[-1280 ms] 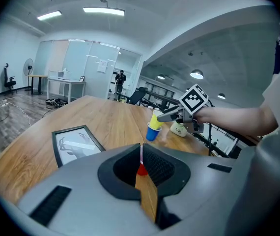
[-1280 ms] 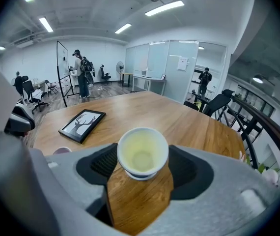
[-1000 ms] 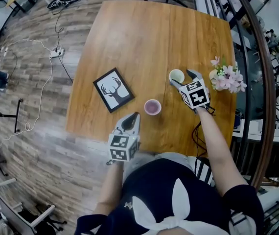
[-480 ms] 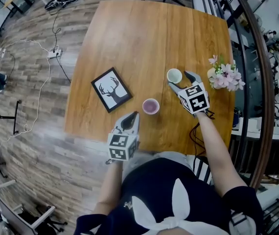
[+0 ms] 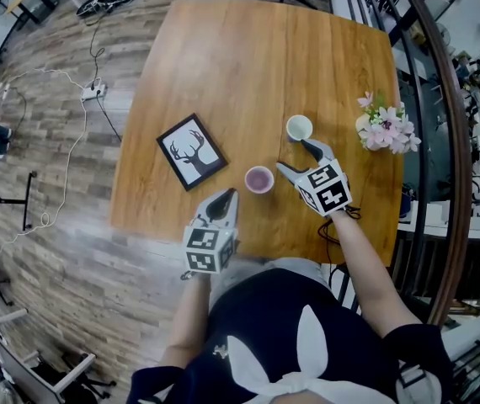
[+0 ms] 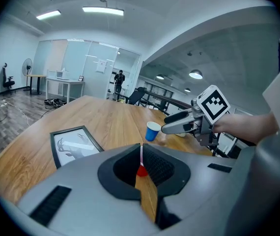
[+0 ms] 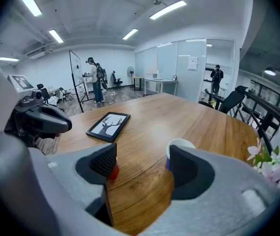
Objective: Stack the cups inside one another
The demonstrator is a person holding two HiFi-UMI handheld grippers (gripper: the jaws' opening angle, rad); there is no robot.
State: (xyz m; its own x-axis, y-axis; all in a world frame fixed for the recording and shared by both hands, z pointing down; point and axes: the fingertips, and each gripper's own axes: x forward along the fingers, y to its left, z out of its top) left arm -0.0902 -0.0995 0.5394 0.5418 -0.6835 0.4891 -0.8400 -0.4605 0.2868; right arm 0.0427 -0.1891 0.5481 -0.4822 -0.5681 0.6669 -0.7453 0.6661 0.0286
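We hold our right gripper (image 5: 296, 156) over the wooden table (image 5: 223, 57) with its jaws spread wide and only bare wood between them. The blue cup (image 5: 299, 128) stands upright just past one jaw and the red cup (image 5: 258, 178) upright just outside the other, the two cups apart and not yet nested. Our left gripper (image 5: 226, 197) hangs at the table's near edge, jaws pressed together on nothing, with the framed deer picture (image 5: 192, 151) off to its left and the flowers (image 5: 383, 126) near the table's right edge.
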